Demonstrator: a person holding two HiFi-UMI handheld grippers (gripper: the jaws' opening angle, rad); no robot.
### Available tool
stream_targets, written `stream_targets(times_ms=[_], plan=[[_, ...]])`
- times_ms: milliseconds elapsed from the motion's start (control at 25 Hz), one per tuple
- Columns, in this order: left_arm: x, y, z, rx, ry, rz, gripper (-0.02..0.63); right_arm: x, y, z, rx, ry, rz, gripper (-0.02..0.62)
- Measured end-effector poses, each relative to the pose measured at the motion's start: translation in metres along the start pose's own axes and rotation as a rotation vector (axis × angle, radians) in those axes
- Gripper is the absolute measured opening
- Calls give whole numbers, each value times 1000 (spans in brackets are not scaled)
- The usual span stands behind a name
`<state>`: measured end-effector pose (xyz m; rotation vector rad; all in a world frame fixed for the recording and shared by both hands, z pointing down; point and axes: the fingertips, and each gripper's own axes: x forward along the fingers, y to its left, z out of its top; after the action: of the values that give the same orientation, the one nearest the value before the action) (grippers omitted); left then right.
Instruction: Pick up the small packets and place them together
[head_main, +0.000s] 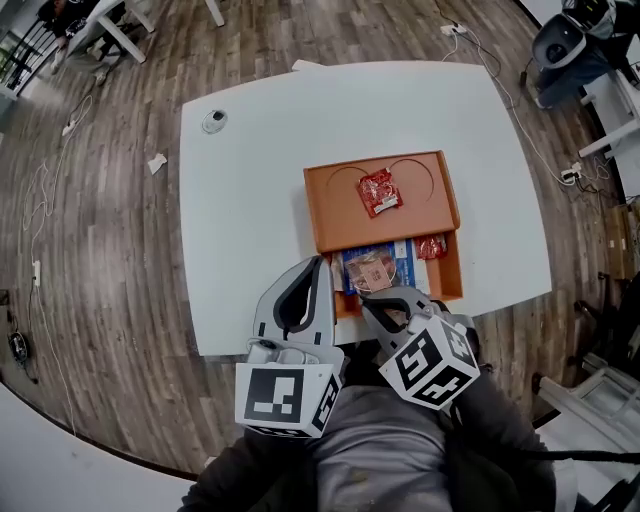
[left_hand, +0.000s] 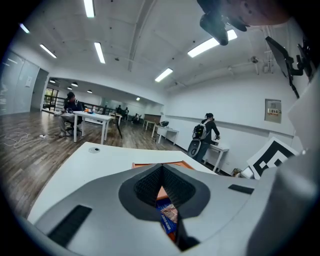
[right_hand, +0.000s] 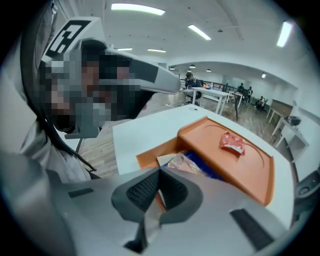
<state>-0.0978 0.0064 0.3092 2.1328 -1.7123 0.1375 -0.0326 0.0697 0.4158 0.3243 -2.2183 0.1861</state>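
Note:
An orange tray (head_main: 320, 215) lies on the white table (head_main: 250, 220). A red packet (head_main: 379, 192) (right_hand: 232, 143) rests on its raised far section, and a smaller red packet (head_main: 432, 247) sits in the lower near section by the right wall. Blue packets (head_main: 395, 258) (right_hand: 205, 169) fill that near section, with a pale packet (head_main: 368, 270) (right_hand: 181, 162) on top. My right gripper (head_main: 368, 297) (right_hand: 159, 171) hangs over the near section, shut, with the pale packet's edge running in between its tips. My left gripper (head_main: 318, 262) (left_hand: 161, 166) is beside it on the left, shut and holding nothing.
A small round white object (head_main: 214, 121) sits at the table's far left corner. The table's near edge is right under both grippers. Cables and plugs lie on the wooden floor around. Other desks and people are far off in the room.

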Motion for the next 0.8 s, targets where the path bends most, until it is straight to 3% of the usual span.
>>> stream_targets(times_ms=[440, 800], plan=[[-20, -29, 27, 54, -78, -36, 0, -59, -4, 38, -41, -137, -138, 4], [-16, -58, 57, 101, -142, -89, 0, -109, -51, 61, -36, -224, -298, 5]])
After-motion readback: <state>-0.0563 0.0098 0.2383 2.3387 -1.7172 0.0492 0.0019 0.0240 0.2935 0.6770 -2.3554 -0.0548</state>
